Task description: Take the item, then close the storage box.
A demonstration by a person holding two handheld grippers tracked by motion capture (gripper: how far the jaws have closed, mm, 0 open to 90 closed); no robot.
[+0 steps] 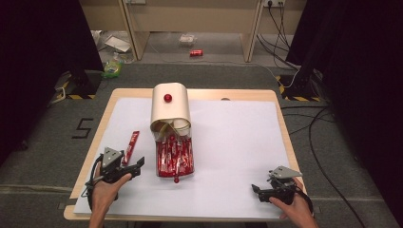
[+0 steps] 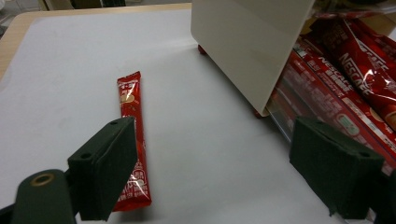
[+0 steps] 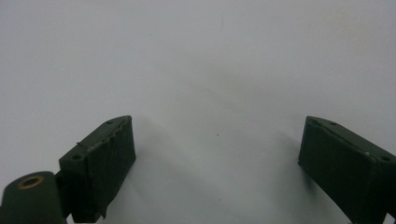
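A single red Nescafé stick sachet (image 1: 131,147) is seen lying flat on the white sheet (image 1: 237,142) that covers the wooden table (image 1: 107,102), to the left of the cream box (image 1: 170,109) and apart from it. In the left gripper view the sachet (image 2: 131,135) runs lengthwise away from the camera, its near end partly hidden behind the left-hand jaw. The left gripper (image 1: 135,164) is held just at the near end of the sachet, its jaws spread wide with nothing between them. At the mouth of the cream box a clear drawer (image 1: 175,159) is pulled out, packed with more red sachets (image 2: 345,70); a red knob (image 1: 167,98) is seen on top of the box. The right gripper (image 1: 259,190) is held well apart, near the front right corner of the sheet, its jaws likewise spread over bare white sheet (image 3: 196,70).
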